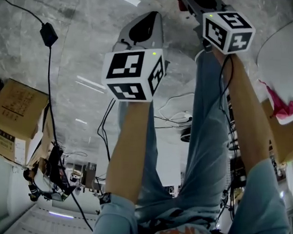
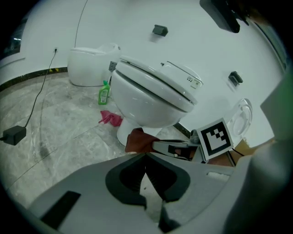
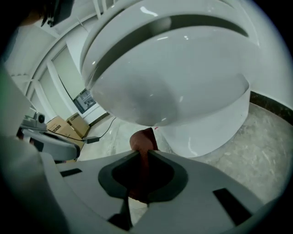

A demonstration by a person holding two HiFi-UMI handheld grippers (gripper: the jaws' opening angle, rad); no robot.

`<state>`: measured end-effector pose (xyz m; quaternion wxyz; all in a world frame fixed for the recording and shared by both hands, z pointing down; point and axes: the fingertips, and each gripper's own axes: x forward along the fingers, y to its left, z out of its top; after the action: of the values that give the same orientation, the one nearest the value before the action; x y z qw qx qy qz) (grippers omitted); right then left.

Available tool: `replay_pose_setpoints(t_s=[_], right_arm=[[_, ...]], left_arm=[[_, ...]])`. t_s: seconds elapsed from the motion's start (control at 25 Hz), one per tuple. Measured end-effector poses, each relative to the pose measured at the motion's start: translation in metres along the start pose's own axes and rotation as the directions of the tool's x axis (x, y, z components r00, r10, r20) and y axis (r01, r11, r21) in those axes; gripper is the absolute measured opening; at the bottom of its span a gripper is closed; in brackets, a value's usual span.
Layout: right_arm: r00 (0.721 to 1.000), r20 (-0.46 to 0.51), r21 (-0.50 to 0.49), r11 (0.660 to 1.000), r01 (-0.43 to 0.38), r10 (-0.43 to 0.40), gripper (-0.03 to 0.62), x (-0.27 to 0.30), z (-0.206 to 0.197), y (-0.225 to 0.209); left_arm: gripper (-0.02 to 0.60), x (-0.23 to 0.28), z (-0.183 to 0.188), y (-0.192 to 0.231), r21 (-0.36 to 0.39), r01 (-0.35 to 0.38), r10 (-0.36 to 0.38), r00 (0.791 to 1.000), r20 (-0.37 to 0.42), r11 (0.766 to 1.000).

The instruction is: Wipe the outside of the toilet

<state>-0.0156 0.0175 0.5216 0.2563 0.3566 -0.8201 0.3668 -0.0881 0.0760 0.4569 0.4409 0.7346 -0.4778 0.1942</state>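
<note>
Jaws of right gripper (image 3: 143, 153) pinch brown cloth (image 3: 143, 138) under toilet (image 3: 174, 77).

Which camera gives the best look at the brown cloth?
The left gripper view: the brown cloth shows broadside at the toilet base, held by the right gripper. The right gripper view shows it edge-on, pinched between the jaws. The head view doesn't show it.

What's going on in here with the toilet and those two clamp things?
A person seems to be wiping the white ceramic toilet using two handheld grippers. The right gripper has its fingers shut on a reddish-brown cloth, held low under the bowl, beside the pedestal. The left gripper is shut on nothing and hangs back. A green plastic bottle and a pink rag lie on the floor nearby.
</note>
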Motion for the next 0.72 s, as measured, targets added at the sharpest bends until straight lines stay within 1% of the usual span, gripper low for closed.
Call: replay_pose_setpoints(t_s=[0.12,0.32,0.56,0.64,0.72], right_arm=[[0.999,0.029,0.032,0.999,0.027,-0.028,0.040,-0.004,0.008,-0.015],[0.999,0.040,0.015,0.999,0.032,-0.032,0.040,-0.010,0.025,-0.036],[0.999,0.038,0.015,0.999,0.033,-0.033,0.040,-0.024,0.038,-0.069],[0.999,0.039,0.015,0.999,0.030,-0.030,0.040,-0.028,0.042,-0.080],[0.999,0.041,0.019,0.999,0.029,-0.029,0.040,-0.031,0.046,-0.092]], left_arm=[[-0.005,0.008,-0.005,-0.009,0.010,0.007,-0.006,1.000,-0.024,1.000],[-0.005,0.020,-0.004,-0.027,0.007,0.006,-0.006,0.999,-0.034,1.000],[-0.005,0.041,0.008,-0.053,-0.035,0.022,-0.023,1.000,-0.009,0.999],[-0.005,0.048,0.011,-0.059,-0.042,0.015,-0.015,1.000,-0.009,0.999],[-0.005,0.054,0.017,-0.063,-0.065,0.001,-0.001,1.000,-0.002,0.998]])
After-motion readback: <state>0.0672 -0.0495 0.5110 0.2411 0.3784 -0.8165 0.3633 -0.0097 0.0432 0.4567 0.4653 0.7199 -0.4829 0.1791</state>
